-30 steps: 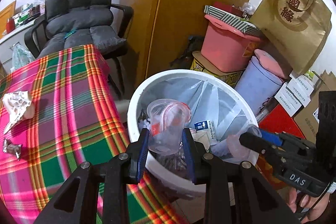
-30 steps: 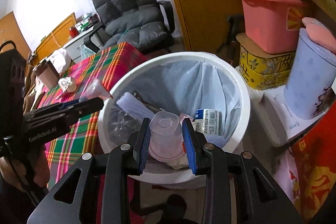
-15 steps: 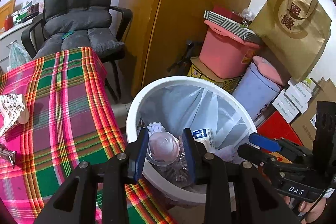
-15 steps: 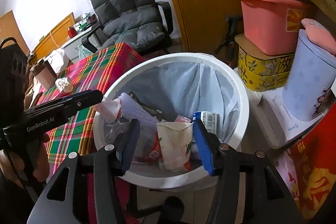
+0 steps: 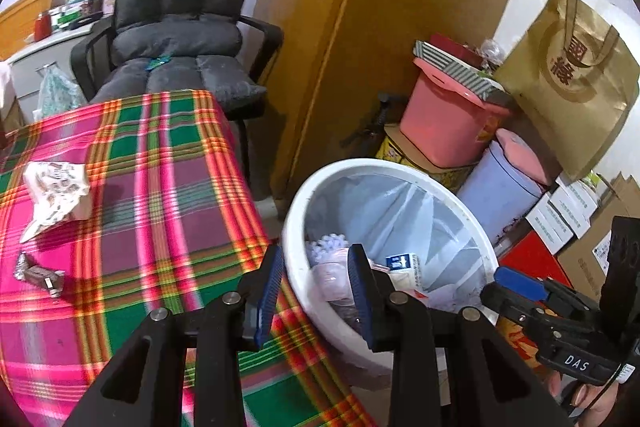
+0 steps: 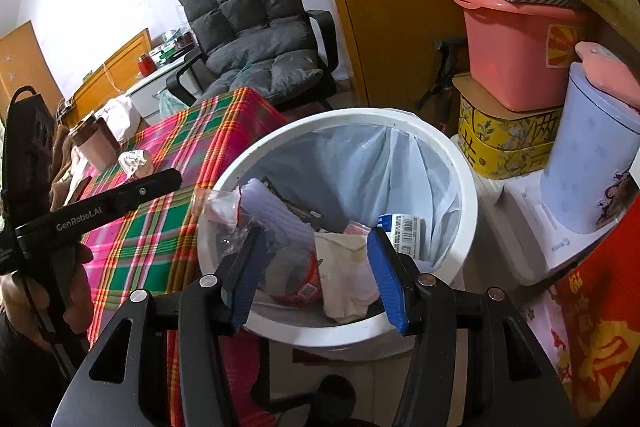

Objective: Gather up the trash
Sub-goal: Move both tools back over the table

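Trash fills the white bin just off the table's corner: wrappers, a carton, plastic. Your right gripper hangs over the bin's near rim, jaws spread and empty. Your left gripper straddles that rim, jaws apart, gripping nothing. A crumpled wrapper and foil scrap lie near the table's left edge.

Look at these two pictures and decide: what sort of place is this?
Probably a lived-in room at home: a padded grey armchair, a table under a pink-and-green plaid cloth, and a white round lined waste bin beside stacked household boxes.
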A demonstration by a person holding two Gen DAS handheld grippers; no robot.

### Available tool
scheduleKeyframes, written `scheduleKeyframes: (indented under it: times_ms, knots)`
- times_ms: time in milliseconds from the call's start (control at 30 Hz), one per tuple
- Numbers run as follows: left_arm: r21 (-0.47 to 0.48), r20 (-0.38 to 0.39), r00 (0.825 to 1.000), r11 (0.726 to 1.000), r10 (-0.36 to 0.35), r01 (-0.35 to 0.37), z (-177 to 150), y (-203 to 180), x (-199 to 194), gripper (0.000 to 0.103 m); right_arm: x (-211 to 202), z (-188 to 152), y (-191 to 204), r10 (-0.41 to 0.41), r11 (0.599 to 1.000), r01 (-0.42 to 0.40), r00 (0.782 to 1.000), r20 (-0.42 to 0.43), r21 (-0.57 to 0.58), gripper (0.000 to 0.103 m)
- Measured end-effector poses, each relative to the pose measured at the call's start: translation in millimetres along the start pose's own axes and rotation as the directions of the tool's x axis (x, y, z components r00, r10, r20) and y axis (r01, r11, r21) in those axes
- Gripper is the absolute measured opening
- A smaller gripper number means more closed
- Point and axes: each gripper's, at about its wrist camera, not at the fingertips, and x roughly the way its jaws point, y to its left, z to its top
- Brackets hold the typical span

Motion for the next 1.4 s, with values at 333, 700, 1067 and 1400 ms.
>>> scheduleKeyframes:
  times_ms: [333,700,1067,1400]
  knots:
    - [0.062,-0.092,0.992,0.995,0.087,-0.081,-10,-7,25,0.034,0,0,2,0.008,1.0,-0.008,1.0,0.003,-0.004,0.055]
    - [0.047,-0.051,0.997,0.997,0.058,-0.056,-7,-10,4,0.034,-13,1,9,0.005,1.0,-0.005,1.0,0.027,-0.016,0.055]
    - [0.02,0.023,0.997,0.997,0.076,-0.077,-22,2,-60,0.033,-33,-3,48,0.057,0.994,-0.052,0.997,0.053,-0.096,0.055]
    - [-0.007,0.069,0.992,0.994,0.109,-0.109,-46,19,-109,0.033,-35,-9,89,0.115,0.977,-0.106,0.993,0.039,-0.185,0.055]
